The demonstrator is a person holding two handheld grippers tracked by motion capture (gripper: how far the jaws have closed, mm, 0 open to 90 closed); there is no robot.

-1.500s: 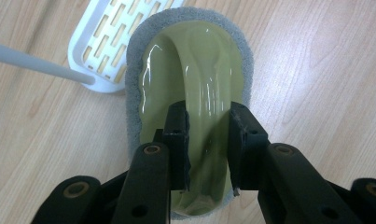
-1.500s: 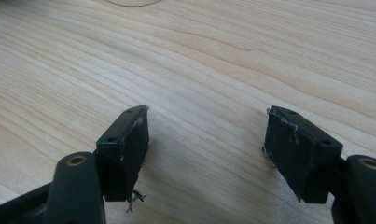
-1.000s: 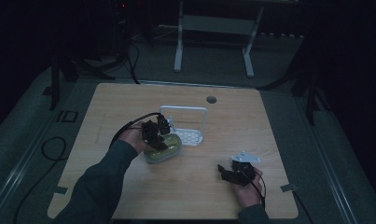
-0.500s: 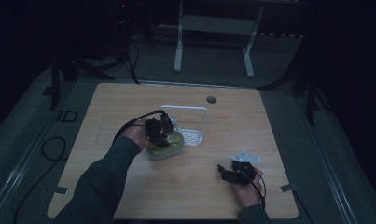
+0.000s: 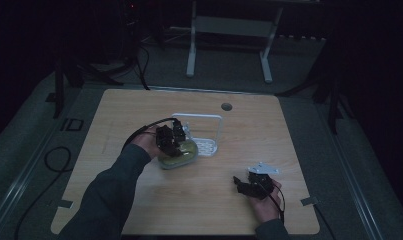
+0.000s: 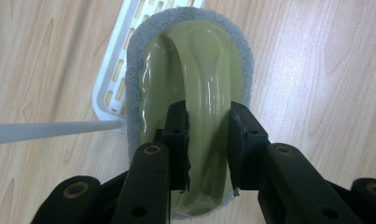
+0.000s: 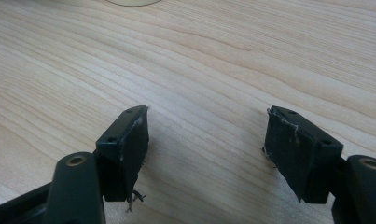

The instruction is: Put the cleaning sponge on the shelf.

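The left gripper [image 6: 208, 140] has its jaws clamped on the raised handle of the green scrubbing pad [image 6: 195, 70], which lies on the wooden surface [image 5: 249, 125], overlapping the near edge of the white rack [image 5: 204, 146]. The right gripper [image 7: 206, 154] rests well apart from that rack, jaws wide open and holding nothing.

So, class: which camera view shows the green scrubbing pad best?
The left gripper view: the green scrubbing pad is close up, its handle between the left tongs. The high view shows it small and dim; the right gripper view catches a pale sliver, perhaps its edge.
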